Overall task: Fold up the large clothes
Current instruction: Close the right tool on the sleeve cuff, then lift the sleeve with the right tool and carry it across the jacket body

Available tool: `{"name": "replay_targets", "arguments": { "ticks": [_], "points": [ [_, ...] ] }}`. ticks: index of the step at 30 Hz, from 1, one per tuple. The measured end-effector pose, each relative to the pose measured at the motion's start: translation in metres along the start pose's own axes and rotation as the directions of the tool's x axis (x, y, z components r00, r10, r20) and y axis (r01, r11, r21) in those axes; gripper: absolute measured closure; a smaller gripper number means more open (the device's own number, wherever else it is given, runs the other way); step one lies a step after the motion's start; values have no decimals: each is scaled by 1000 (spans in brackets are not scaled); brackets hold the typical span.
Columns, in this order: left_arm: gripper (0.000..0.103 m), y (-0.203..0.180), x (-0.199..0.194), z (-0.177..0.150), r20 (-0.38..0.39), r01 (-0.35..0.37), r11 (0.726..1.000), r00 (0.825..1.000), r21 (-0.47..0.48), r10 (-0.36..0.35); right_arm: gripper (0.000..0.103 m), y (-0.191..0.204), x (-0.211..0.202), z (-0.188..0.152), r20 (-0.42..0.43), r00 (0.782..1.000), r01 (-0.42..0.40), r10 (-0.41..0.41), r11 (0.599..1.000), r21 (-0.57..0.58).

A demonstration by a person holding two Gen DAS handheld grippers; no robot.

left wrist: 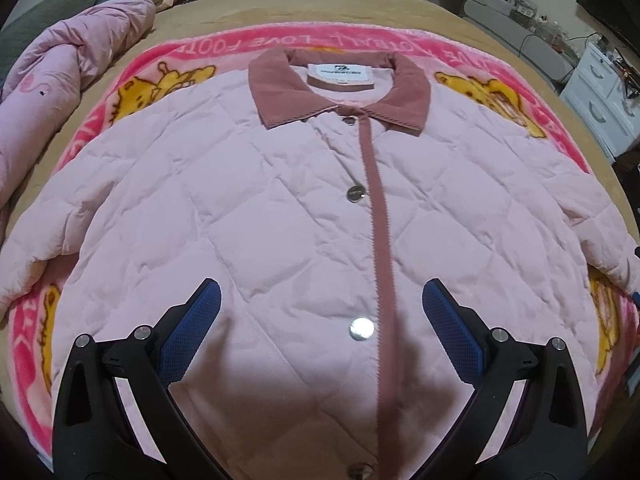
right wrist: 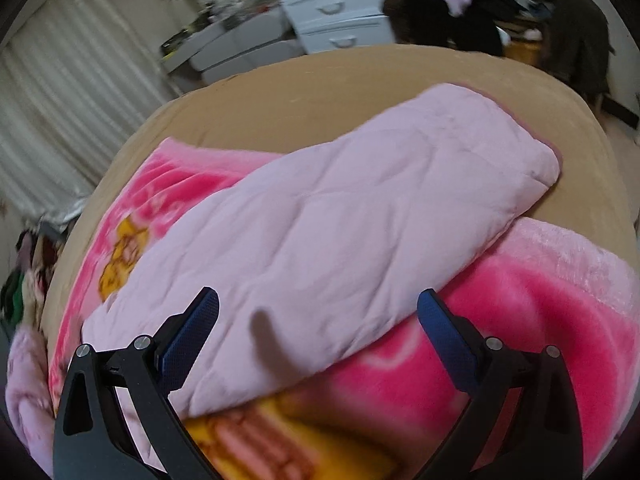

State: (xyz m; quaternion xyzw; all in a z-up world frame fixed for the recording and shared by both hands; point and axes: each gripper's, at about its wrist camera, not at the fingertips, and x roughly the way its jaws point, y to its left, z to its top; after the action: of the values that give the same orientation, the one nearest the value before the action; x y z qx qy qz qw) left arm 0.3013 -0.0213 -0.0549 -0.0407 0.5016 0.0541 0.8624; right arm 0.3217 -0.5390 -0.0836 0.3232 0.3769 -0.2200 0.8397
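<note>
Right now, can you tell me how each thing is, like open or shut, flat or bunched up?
Pale pink quilted jacket: spread flat, front up, snapped shut.
Dusty rose corduroy collar: folded down flat.
Jacket's right sleeve: stretched out, not folded yet.
Bright pink cartoon fleece blanket: laid flat under the jacket.
Pink padded quilt: bunched up beside the blanket.
Left gripper: open, holding nothing.
Right gripper: open, holding nothing.

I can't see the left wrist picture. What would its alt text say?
A pink quilted jacket lies flat and buttoned, its darker collar farthest from the camera, on a pink cartoon blanket spread over a tan bed. The left hand-held gripper hangs open above its lower front.
</note>
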Motion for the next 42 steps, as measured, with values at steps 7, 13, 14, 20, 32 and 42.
{"name": "replay_targets", "arguments": {
  "ticks": [7,13,14,20,32,42],
  "points": [
    [8,14,7,8,-3,-20,1000,1000,-24,20,4,-12,19,11,10,1000,5,-6,997,72],
    [8,30,5,11,11,-41,998,999,-40,41,4,-30,3,7,30,999,17,-21,993,120],
    [8,32,5,12,11,-46,998,999,-43,47,4,-36,7,8,16,1000,19,-21,991,134],
    [8,43,2,13,14,-39,996,999,-75,40,4,-53,27,22,38,999,-45,39,984,172],
    [8,61,-27,21,35,-23,995,999,-99,26,80,-43,2,54,160,974,-179,158,975,129],
    [8,82,-63,45,98,-47,993,994,-113,58,85,56,-87,62,252,876,-375,412,909,-183]
  ]
}}
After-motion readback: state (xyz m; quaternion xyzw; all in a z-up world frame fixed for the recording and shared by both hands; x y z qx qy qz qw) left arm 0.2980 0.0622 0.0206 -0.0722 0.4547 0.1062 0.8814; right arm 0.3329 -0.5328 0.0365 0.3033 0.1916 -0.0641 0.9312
